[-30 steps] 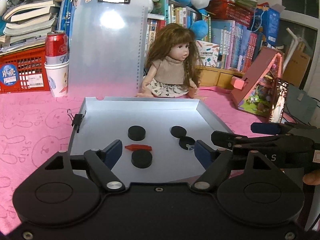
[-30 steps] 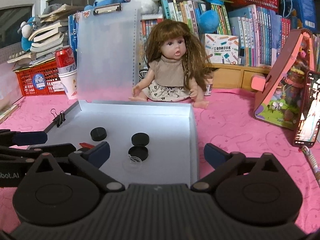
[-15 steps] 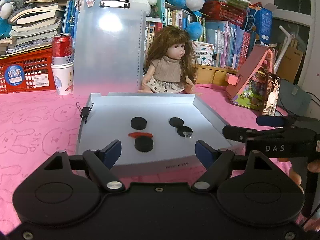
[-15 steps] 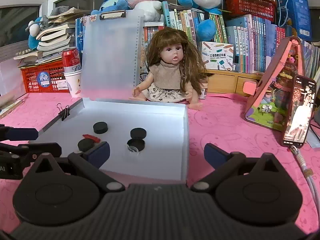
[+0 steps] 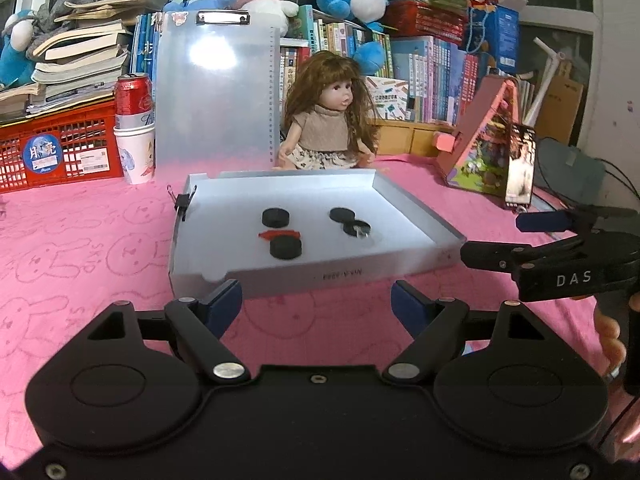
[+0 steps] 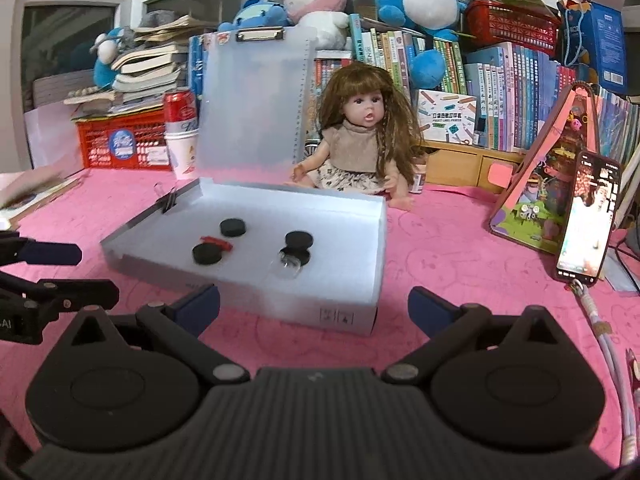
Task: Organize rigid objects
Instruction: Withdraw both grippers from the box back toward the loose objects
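Note:
A shallow white tray [image 5: 416, 206] [image 6: 382, 240] lies on the pink cloth with its translucent clipboard lid [image 5: 216, 92] [image 6: 252, 104] standing open behind it. Inside lie several black round caps [image 5: 275, 217] [image 6: 233, 227], a small red piece [image 5: 276, 234] [image 6: 218, 241] and a clear lid [image 6: 287, 267]. My left gripper [image 5: 316, 304] hangs open in front of the tray's near wall, holding nothing. My right gripper [image 6: 314, 306] is open too, just short of the tray's near right corner, empty. Each gripper shows at the edge of the other's view.
A doll [image 5: 332, 120] [image 6: 364, 136] sits behind the tray. A red can on paper cups [image 5: 134, 128], a red crate [image 5: 56, 148], book stacks and plush toys line the back. A pink toy house [image 6: 548, 176] and a phone [image 6: 588, 216] stand at right, with a cable [image 6: 612, 344].
Both grippers have drawn back from over the tray towards the near edge of the table; the tray now lies wholly ahead of their fingertips. Its contents have not moved.

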A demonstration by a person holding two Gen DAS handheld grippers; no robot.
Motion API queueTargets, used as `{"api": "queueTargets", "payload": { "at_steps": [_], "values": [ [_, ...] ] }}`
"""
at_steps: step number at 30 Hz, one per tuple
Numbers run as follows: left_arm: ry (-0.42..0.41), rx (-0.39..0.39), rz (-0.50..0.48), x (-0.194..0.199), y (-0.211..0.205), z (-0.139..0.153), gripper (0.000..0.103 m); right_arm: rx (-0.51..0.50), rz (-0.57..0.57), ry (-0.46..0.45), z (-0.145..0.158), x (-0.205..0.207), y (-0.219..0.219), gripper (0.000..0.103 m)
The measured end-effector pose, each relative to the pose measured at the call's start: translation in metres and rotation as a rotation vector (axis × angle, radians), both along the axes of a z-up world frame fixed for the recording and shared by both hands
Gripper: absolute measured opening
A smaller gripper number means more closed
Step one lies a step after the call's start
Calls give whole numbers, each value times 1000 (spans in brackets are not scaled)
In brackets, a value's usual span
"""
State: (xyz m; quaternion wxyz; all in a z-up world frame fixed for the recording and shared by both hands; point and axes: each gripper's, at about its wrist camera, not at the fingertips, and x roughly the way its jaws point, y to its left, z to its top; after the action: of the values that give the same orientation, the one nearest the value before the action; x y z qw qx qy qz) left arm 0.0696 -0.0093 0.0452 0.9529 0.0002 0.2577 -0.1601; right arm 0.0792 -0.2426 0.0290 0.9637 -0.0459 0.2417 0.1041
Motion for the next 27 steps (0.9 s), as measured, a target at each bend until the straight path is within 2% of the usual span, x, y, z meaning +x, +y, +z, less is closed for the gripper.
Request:
{"api": "queueTargets", "payload": {
  "at_steps": [8,16,23,27],
  "values": [
    [6,18,-14,-30,5,-9,81,-48,54,40,-14,-32,0,103],
    [27,13,-24,-52,11,-16,81,13,67,99,-23,-49,-11,103],
    [7,-12,-71,-71,15,-17,81,20,106,114,-25,-60,-10,96],
    [0,-2,-92,-79,13,-19,81,19,125,125,-28,-65,-9,90]
  ]
}}
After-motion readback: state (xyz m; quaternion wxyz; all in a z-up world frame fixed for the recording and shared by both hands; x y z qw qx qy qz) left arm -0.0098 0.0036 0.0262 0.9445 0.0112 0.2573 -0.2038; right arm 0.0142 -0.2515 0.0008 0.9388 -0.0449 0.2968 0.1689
